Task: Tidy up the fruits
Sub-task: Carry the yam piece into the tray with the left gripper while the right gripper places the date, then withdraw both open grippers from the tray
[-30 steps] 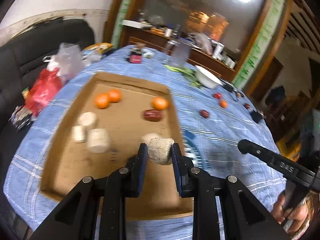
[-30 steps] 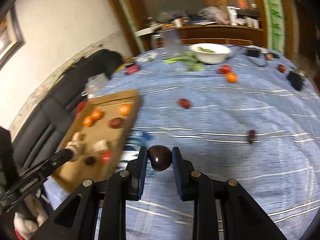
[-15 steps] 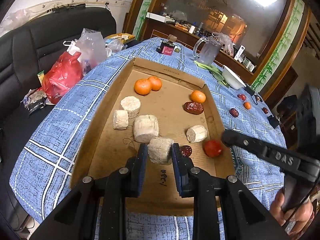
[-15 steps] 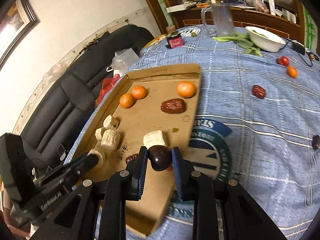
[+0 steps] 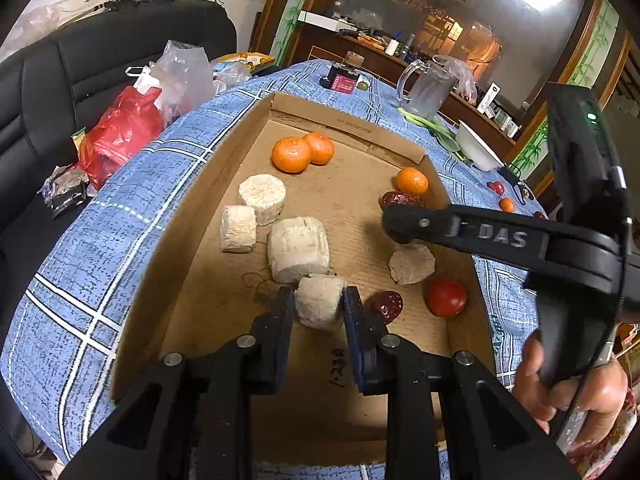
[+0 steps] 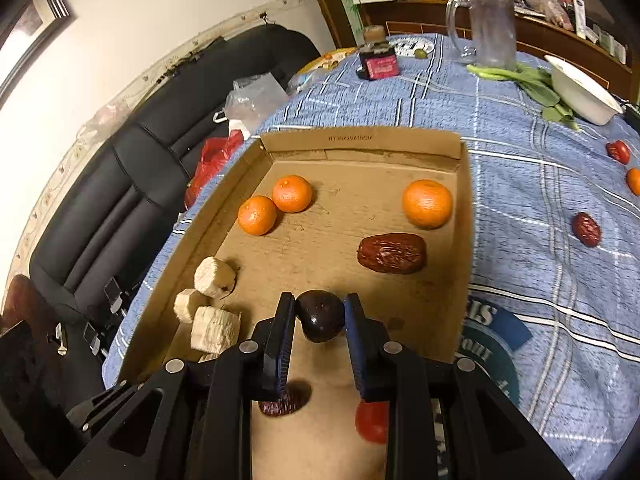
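Left gripper [image 5: 319, 308] clamped on pale sugarcane chunk [image 5: 320, 300]; right gripper [image 6: 319, 320] pinching dark plum [image 6: 320, 315], both held over cardboard tray [image 6: 360, 145]. Placement step judged underway; lowering beside matching pieces, then release, called for.

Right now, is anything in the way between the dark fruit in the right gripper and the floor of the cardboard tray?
Nothing visible blocks it. The right gripper holds the dark fruit over bare cardboard in the tray. Nearest neighbours lie off to the sides: a red date ahead-right, pale chunks to the left.
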Demonstrator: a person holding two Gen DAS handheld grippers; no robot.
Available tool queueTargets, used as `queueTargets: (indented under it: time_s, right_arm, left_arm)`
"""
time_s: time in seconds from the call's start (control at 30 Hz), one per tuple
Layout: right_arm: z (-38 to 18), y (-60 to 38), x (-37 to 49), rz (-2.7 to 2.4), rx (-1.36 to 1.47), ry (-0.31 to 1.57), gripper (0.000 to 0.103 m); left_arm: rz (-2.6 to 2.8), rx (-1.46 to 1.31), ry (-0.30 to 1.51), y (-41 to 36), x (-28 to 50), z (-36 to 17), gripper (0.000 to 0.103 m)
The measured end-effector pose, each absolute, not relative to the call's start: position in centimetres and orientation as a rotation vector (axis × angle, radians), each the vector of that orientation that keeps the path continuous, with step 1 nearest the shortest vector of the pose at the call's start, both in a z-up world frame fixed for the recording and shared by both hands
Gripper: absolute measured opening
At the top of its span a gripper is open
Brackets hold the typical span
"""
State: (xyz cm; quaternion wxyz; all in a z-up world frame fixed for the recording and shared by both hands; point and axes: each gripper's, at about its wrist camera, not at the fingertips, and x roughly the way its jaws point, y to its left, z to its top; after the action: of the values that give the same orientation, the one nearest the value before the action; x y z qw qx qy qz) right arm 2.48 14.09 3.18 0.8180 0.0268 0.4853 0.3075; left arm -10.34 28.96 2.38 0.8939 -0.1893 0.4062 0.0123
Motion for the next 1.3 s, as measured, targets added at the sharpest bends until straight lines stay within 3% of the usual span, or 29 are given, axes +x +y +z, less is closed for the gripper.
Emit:
queueTargets:
  time_s: [0.23,0.3,0.4,0.77,1.03,1.17,1.3]
  right_arm:
    - [2.5,14.2,2.8,0.668,0.082,1.049,0.03]
    - [2.5,14.0,2.9,0.663,0.085,1.045,0.036]
    - [2.9,13.5,2.5,0.658,0.087,1.028,0.036]
    - [6.0,9.1,-1.2,0.635,0.158,0.929,0.04]
    - [7.5,3.8,-5.8,0.519,0.175,0.821,0.044]
    - [8.0,1.0,-8.6,0.445,0.178,0.767,0.052]
    - [7.8,-1.1,-11.5,0.389,0.181,0.732,0.053]
  left_arm:
    - [0.034,-0.413,0.836,29.2,-10.1,2.2,0.034]
    - [0.038,-0.413,0.831,29.2,-10.2,2.3,0.043]
    - [0.044,-0.418,0.823,29.1,-10.4,2.6,0.05]
    - [0.064,-0.396,0.792,28.5,-12.5,4.4,0.067]
    - [0.079,-0.299,0.746,25.6,-15.2,6.2,0.068]
    - [0.104,-0.236,0.688,23.9,-16.9,7.6,0.076]
    - [0.152,-0.141,0.623,21.6,-18.7,8.8,0.081]
